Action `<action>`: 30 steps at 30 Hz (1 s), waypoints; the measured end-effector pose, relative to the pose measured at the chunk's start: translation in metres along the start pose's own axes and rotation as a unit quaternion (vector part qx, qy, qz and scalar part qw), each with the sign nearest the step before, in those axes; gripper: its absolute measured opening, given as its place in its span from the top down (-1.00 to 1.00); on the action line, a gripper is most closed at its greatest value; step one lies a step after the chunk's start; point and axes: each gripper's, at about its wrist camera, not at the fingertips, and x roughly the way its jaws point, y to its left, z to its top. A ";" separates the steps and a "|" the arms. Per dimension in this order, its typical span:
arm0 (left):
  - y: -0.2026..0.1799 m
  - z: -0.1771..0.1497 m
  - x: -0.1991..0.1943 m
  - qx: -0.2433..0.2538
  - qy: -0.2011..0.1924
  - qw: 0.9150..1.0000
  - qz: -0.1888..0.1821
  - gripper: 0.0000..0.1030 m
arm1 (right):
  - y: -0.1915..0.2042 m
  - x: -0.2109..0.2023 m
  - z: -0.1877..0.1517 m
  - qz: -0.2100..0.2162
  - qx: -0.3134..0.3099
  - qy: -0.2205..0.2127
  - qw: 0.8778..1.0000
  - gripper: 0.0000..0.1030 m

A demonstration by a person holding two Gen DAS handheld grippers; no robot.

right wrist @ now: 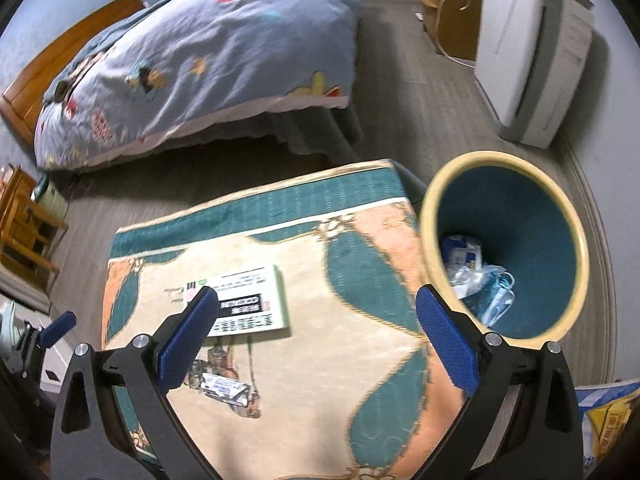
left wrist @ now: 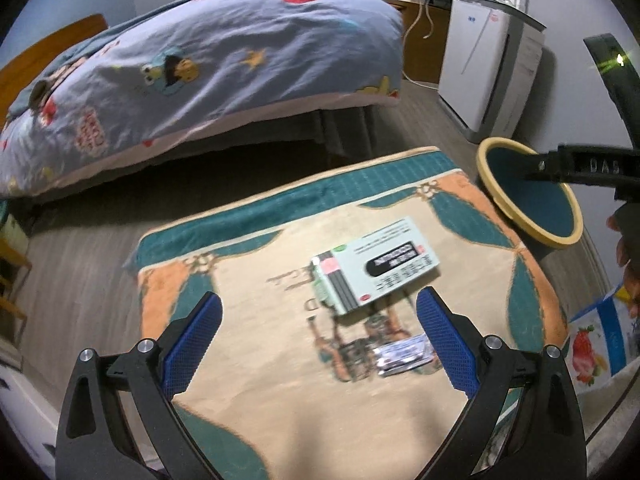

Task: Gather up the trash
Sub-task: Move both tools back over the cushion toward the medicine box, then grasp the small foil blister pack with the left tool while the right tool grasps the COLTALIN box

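A pale green carton (left wrist: pixel 378 266) (right wrist: pixel 250 300) lies flat on the patterned rug (left wrist: pixel 248 300) (right wrist: pixel 320 340). A small silvery wrapper (left wrist: pixel 404 356) (right wrist: pixel 226 388) lies on the rug nearer to me. My left gripper (left wrist: pixel 320 316) hovers open above the rug, the carton just beyond its fingertips. My right gripper (right wrist: pixel 318 308) is open and empty, hanging between the carton and the round bin (right wrist: pixel 508 248) (left wrist: pixel 528 196), which has a yellow rim, a teal inside and several blue and white scraps at its bottom.
A bed with a blue cartoon quilt (left wrist: pixel 208 64) (right wrist: pixel 208 52) stands beyond the rug. A white appliance (left wrist: pixel 488 64) (right wrist: pixel 532 52) stands by the far wall. Colourful packets (left wrist: pixel 600 344) (right wrist: pixel 608 420) lie at the right. Wooden furniture (right wrist: pixel 24 224) is at the left.
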 end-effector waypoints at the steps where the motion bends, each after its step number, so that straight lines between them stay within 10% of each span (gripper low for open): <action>1: 0.007 -0.002 0.001 -0.006 0.003 1.000 -0.001 -0.88 | 0.005 0.003 -0.001 0.001 -0.004 0.003 1.000 -0.89; 24: -0.072 -0.051 0.100 0.143 0.107 0.980 -0.087 -0.86 | 0.005 0.038 0.014 -0.005 -0.019 0.034 0.999 -0.89; 30: -0.076 -0.050 0.111 0.140 0.135 0.976 -0.095 -0.23 | -0.007 0.042 0.016 -0.005 -0.009 0.042 0.999 -0.89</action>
